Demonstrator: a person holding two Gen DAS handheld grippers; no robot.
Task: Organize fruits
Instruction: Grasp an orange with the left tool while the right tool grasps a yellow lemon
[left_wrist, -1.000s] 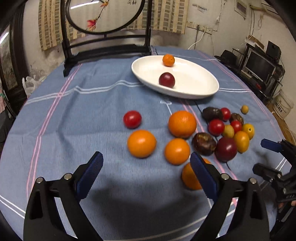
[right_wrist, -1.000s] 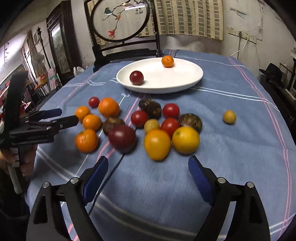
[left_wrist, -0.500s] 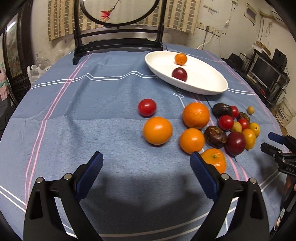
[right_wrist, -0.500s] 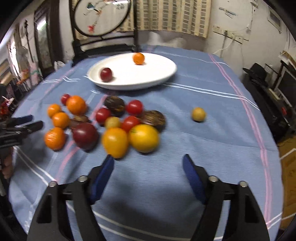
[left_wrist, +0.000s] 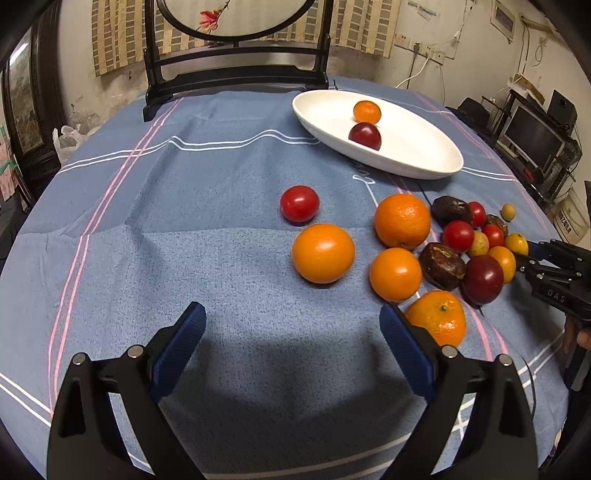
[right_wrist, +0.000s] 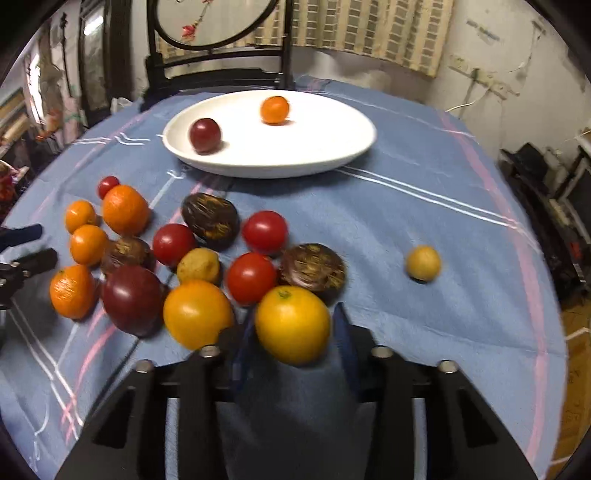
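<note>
Between closing right gripper (right_wrist: 291, 332) jaws: round yellow-orange fruit (right_wrist: 292, 325), blurred, maybe touching; left gripper (left_wrist: 291, 332) wide.

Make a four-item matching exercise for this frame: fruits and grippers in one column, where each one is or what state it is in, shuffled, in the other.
Things:
1. dark red plum
2. yellow-orange citrus
3. small yellow fruit
4. left gripper

Places or states:
A. alone on the cloth, apart from the pile
B. open, nothing between its fingers
C. on the white plate
D. between the closing fingers of the right gripper

Pairs: 1-C, 2-D, 3-A, 4-B
</note>
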